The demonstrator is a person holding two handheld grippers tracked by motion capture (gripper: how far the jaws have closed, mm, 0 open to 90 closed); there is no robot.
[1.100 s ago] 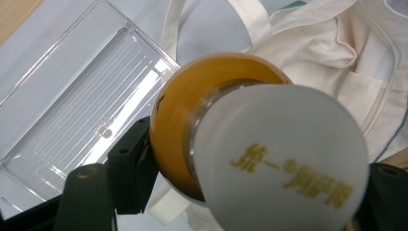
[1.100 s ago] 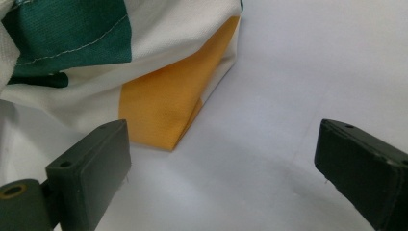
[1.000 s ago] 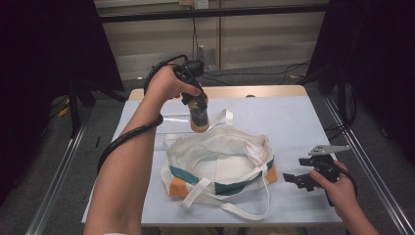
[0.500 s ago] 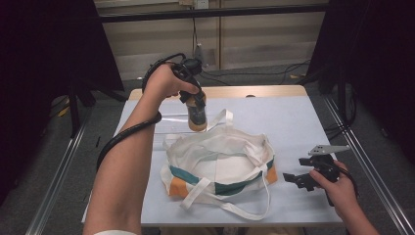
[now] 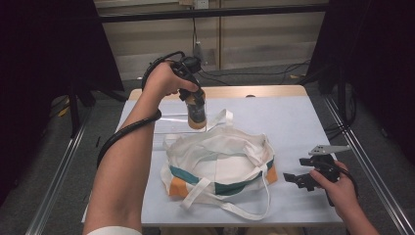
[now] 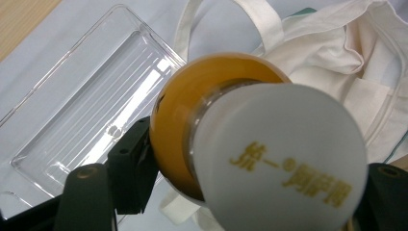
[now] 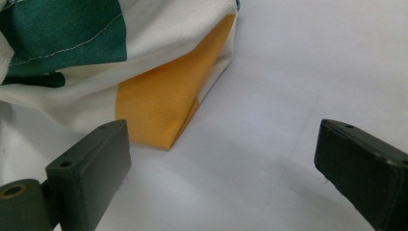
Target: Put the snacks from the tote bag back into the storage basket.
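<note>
An amber bottle with a white cap hangs upright over the far-left part of the table, my left gripper shut on it from above. In the left gripper view the bottle and its printed cap sit between the black jaws of that gripper, with a clear plastic tray and a white tote bag below. The bag, with green and orange panels, lies open at mid-table. My right gripper rests open near the front right, its jaws wide beside the bag's orange corner.
The clear tray lies flat on the pale blue table cover, just left of the bottle and behind the bag. The bag's long straps trail toward the front edge. Metal rails run along both table sides.
</note>
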